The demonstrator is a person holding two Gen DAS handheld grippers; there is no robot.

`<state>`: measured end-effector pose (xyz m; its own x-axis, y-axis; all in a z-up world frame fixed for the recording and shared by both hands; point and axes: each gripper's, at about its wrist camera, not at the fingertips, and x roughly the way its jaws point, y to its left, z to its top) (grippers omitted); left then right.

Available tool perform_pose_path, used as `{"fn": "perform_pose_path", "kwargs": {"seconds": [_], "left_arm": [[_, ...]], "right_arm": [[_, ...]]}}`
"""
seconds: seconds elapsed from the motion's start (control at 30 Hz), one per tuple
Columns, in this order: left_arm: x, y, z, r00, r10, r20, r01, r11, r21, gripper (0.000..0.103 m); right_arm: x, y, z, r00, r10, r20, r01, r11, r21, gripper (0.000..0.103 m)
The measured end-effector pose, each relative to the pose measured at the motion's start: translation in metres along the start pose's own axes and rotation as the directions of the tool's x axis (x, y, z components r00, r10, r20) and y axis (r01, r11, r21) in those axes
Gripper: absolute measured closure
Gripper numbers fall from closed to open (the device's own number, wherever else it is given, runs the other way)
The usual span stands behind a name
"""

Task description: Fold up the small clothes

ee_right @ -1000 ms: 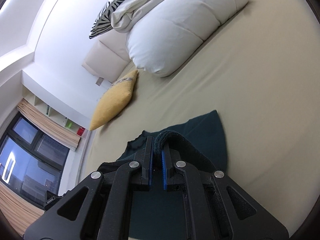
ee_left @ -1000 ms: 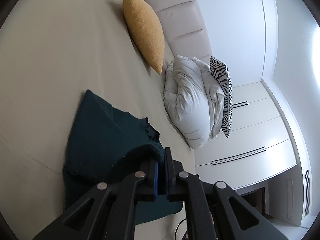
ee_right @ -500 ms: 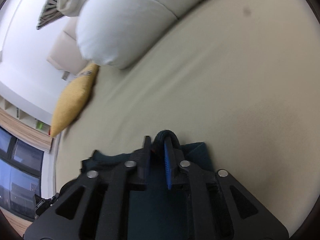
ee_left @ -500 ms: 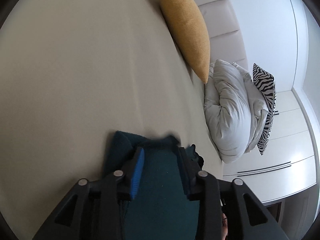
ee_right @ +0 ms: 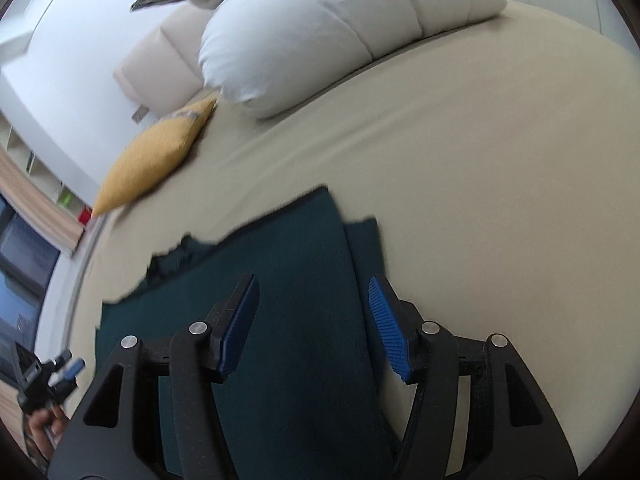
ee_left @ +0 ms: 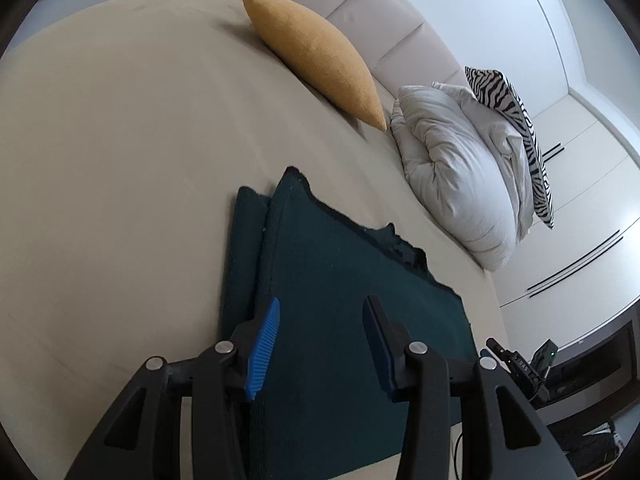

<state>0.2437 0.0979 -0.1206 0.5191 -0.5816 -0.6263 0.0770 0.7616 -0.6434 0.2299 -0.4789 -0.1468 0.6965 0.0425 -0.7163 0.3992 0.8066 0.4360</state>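
Left wrist view is showing the left gripper (ee_left: 320,344) spreading wide, its ribbed blue pads (ee_left: 262,350) no longer pinching anything, whereas a second ago both claws were clamped on a raised edge of the dark teal knitted garment (ee_left: 348,320). Half a second ago the left one was already parting while the right was clamped on the cloth; now the right gripper (ee_right: 316,328) is also standing fully apart and gripping nothing. Both are hovering just over the cloth, and whether any fingertip is touching it I cannot tell.

That release is suggesting that a fold has just been laid down: the garment is lying flat on the beige bed sheet (ee_left: 120,160), doubled over itself, with a narrow strip of the lower layer showing beside the upper one along one side and a ragged edge facing the pillows. In my judgement one fold is done, and another fold or some smoothing is probably remaining.

Counting: one teal garment, two grippers, one mustard yellow lens-shaped cushion (ee_left: 320,56), one rumpled white quilted duvet (ee_left: 460,168), and one zebra-striped pillow (ee_left: 516,120) leaning behind it. All the bedding is sitting well apart from the garment, at the padded cream headboard (ee_left: 380,12).
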Motion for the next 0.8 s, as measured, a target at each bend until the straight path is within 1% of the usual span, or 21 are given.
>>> {"fn": "perform_pose_path", "kwargs": {"seconds": [0.1, 0.17, 0.23, 0.33, 0.4, 0.43, 0.5, 0.57, 0.67, 0.73, 0.8], "left_arm": [[-0.006, 0.001, -0.018, 0.997, 0.075, 0.011, -0.075, 0.995, 0.064, 0.057], [-0.008, 0.002, -0.027, 0.994, 0.109, 0.015, -0.11, 0.989, 0.095, 0.057], [-0.009, 0.003, -0.034, 0.991, 0.132, 0.017, -0.133, 0.984, 0.116, 0.057], [-0.007, 0.003, -0.041, 0.989, 0.149, 0.018, -0.15, 0.979, 0.137, 0.058], [-0.007, 0.002, -0.044, 0.984, 0.175, 0.03, -0.177, 0.971, 0.159, 0.066], [-0.007, 0.001, -0.044, 0.983, 0.183, 0.032, -0.185, 0.969, 0.165, 0.067], [-0.009, 0.001, -0.046, 0.978, 0.203, 0.04, -0.207, 0.963, 0.173, 0.076], [-0.009, 0.0, -0.049, 0.975, 0.221, 0.038, -0.224, 0.956, 0.188, 0.08], [-0.009, -0.002, -0.053, 0.969, 0.244, 0.032, -0.245, 0.946, 0.211, 0.083], [-0.01, -0.002, -0.056, 0.969, 0.246, 0.03, -0.247, 0.945, 0.214, 0.085], [-0.009, -0.001, -0.058, 0.968, 0.248, 0.021, -0.247, 0.945, 0.215, 0.089]], "right_arm": [[-0.009, 0.001, -0.019, 1.0, -0.016, -0.009, 0.016, 0.998, -0.055, 0.048], [-0.015, 0.002, -0.031, 1.0, -0.009, -0.015, 0.008, 0.998, -0.066, 0.048], [-0.028, -0.009, -0.047, 1.0, -0.009, -0.019, 0.008, 0.998, -0.068, 0.048], [-0.03, -0.013, -0.058, 0.999, -0.024, -0.033, 0.022, 0.998, -0.066, 0.048], [-0.03, -0.013, -0.063, 0.999, -0.027, -0.04, 0.024, 0.997, -0.071, 0.048], [-0.031, -0.012, -0.065, 0.999, -0.034, -0.04, 0.031, 0.996, -0.083, 0.048], [-0.037, -0.013, -0.068, 0.998, -0.054, -0.033, 0.05, 0.993, -0.109, 0.048], [-0.042, -0.013, -0.071, 0.997, -0.077, -0.016, 0.074, 0.99, -0.117, 0.048], [-0.051, -0.019, -0.072, 0.994, -0.108, 0.002, 0.107, 0.99, -0.095, 0.048], [-0.053, -0.023, -0.072, 0.994, -0.113, -0.001, 0.113, 0.99, -0.078, 0.048], [-0.052, -0.026, -0.074, 0.994, -0.112, -0.012, 0.111, 0.991, -0.072, 0.048]]}}
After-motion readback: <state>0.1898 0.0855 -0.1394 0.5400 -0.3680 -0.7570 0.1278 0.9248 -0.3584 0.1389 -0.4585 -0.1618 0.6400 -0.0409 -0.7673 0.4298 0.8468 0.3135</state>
